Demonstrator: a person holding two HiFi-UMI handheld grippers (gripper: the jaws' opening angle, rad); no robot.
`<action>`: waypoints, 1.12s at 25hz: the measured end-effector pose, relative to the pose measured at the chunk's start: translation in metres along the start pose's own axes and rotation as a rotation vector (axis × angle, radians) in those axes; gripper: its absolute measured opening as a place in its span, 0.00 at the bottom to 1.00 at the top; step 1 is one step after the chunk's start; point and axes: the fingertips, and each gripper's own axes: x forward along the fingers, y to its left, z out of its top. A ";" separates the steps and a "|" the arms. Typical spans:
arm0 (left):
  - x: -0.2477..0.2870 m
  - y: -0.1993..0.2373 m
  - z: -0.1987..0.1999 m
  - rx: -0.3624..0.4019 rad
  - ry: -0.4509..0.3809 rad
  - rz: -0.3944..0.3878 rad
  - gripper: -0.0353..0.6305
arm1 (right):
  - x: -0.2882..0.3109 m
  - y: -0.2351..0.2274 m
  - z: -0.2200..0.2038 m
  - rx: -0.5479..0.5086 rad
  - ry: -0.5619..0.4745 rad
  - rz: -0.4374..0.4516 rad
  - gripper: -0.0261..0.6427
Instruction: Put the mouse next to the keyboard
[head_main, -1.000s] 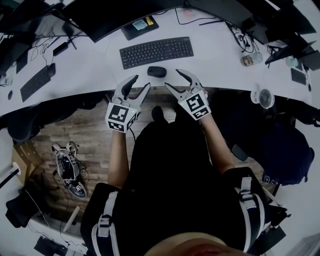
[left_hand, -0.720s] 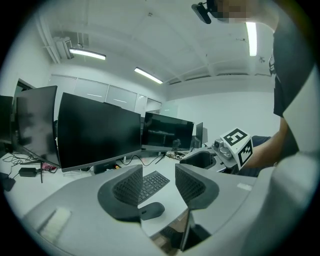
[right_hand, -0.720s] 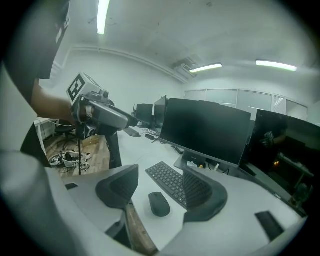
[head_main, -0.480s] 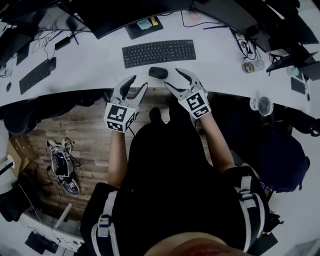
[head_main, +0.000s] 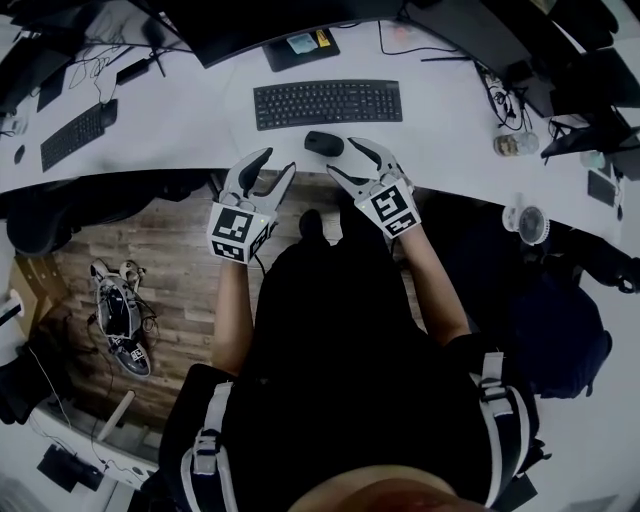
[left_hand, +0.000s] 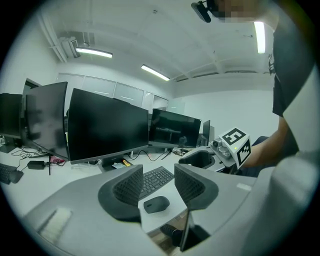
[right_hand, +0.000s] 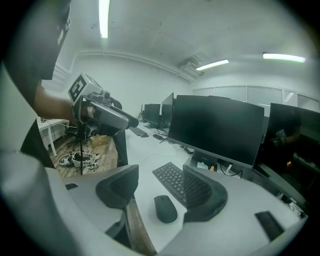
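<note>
A black mouse (head_main: 323, 143) lies on the white desk (head_main: 440, 130), just in front of the black keyboard (head_main: 328, 103) and close to the desk's front edge. My left gripper (head_main: 275, 163) hovers over the desk edge, left of and nearer than the mouse, open with nothing in it. Just right of the mouse, my right gripper (head_main: 346, 158) is open and empty too. In the left gripper view the mouse (left_hand: 156, 204) shows between and beyond the jaws (left_hand: 158, 184), keyboard (left_hand: 156, 178) behind. The right gripper view has the mouse (right_hand: 165, 208) ahead of the open jaws (right_hand: 160, 187).
A large dark monitor (head_main: 270, 20) stands behind the keyboard, with a black pad (head_main: 303, 47) under it. A second keyboard (head_main: 75, 135) lies at the far left. A jar (head_main: 515, 143) and a small fan (head_main: 527, 222) sit at the right. Shoes (head_main: 118, 315) lie on the wooden floor.
The head view has drifted a little, so the desk sits slightly further right. Both grippers keep almost the same place by the desk edge. The mouse has not moved.
</note>
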 end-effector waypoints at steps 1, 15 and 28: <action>-0.001 0.001 -0.001 -0.005 0.002 0.004 0.34 | 0.003 0.001 0.000 0.000 -0.001 0.012 0.45; -0.001 0.015 -0.026 -0.069 0.066 0.109 0.34 | 0.051 0.002 -0.037 -0.022 0.059 0.171 0.45; 0.003 0.015 -0.047 -0.117 0.138 0.190 0.34 | 0.082 -0.005 -0.085 -0.049 0.142 0.261 0.45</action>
